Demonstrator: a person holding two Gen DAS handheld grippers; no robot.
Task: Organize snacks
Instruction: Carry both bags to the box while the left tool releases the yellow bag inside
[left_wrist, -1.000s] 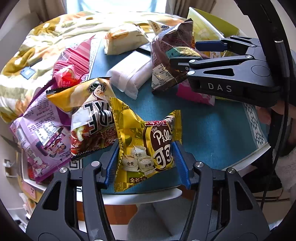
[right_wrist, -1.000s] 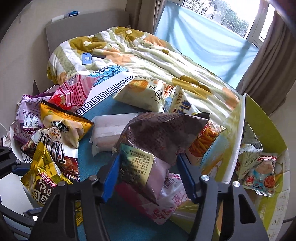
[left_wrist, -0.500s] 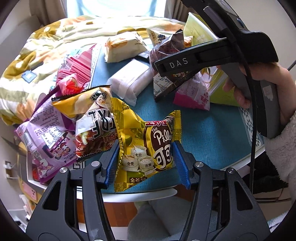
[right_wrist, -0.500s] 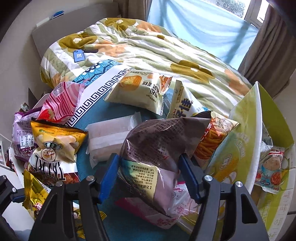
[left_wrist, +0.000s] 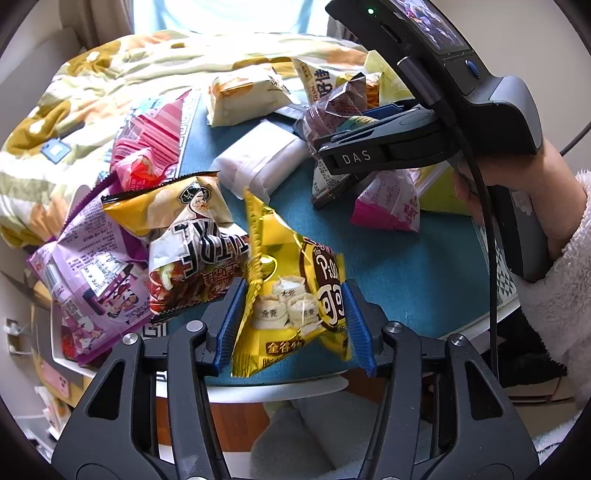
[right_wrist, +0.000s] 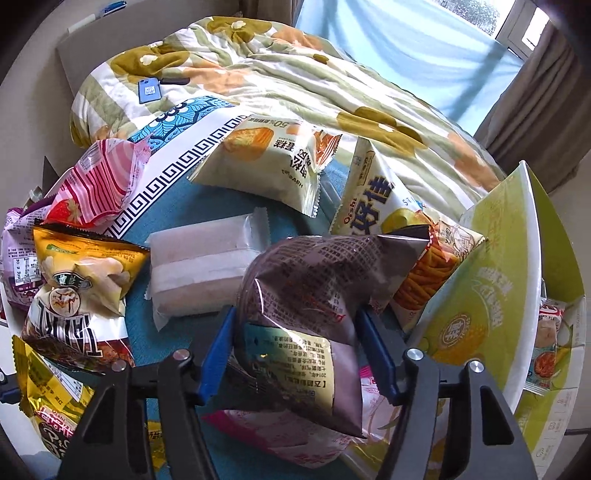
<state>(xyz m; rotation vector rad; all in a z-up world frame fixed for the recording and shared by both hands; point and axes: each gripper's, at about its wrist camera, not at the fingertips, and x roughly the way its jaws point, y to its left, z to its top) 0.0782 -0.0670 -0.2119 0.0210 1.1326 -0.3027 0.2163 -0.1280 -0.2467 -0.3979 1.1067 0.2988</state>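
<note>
Crinkly gold foil bag (left_wrist: 295, 295) upright, pinched by left gripper (left_wrist: 293, 321), glossy brown bag (right_wrist: 314, 295) tilted, clamped by right gripper (right_wrist: 295, 350)

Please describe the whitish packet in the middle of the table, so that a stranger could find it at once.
Start at the blue tablecloth. Near its centre, between the yellow chip bag and the brown bag held in the right gripper, lies the whitish packet. Unlike its colourful neighbours, it is a plain, frosted block-shaped wrapper showing no print.
</note>
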